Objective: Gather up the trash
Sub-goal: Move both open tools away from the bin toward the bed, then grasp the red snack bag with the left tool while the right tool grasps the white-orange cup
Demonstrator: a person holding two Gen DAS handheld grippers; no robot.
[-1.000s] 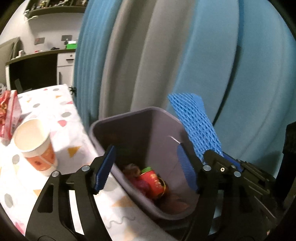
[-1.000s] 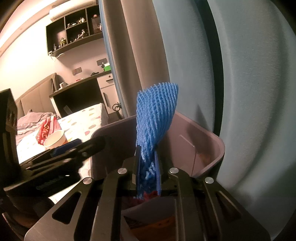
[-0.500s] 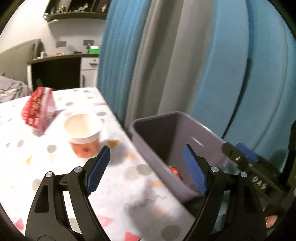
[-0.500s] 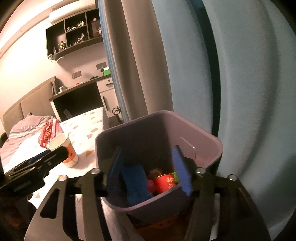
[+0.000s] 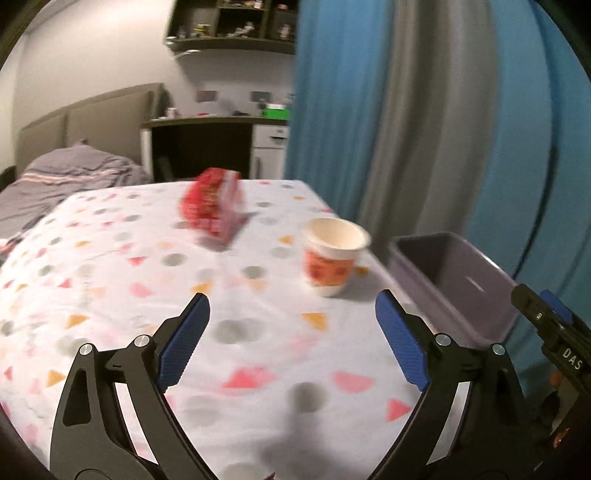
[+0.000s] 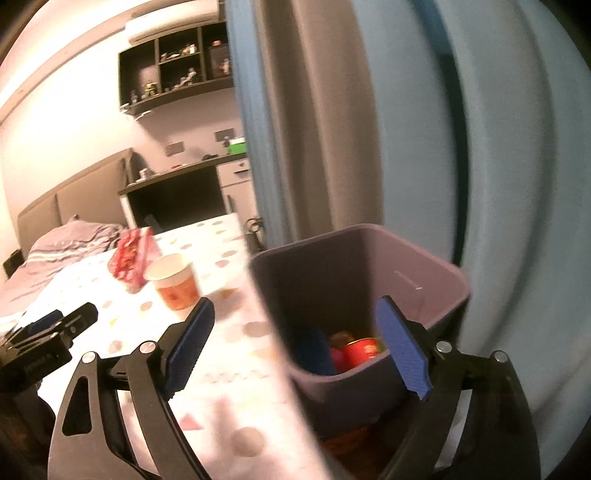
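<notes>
A grey trash bin (image 6: 424, 266) stands beside the table's right edge, holding a red can (image 6: 364, 350) and the blue foam net (image 6: 312, 350). My right gripper (image 6: 295, 314) hangs over the bin's near rim; its jaws are opening and nothing is between them. My left gripper (image 5: 291, 306) is over the patterned tablecloth (image 5: 110, 258), jaws opening and empty. Ahead of it stand a paper cup (image 5: 332, 258) with an orange print and a red snack bag (image 5: 212, 206). The bin (image 5: 461, 280) shows at the right in the left wrist view.
Blue and grey curtains (image 5: 406, 129) hang right behind the bin. A bed with a grey blanket (image 5: 66, 177) lies beyond the table's far left. A dark desk (image 5: 199, 147) and wall shelves (image 5: 232, 26) stand at the back.
My right gripper opened and the blue foam net dropped into the bin. My left gripper swung left, away from the bin, over the table toward the cup and red bag, opening wider.
</notes>
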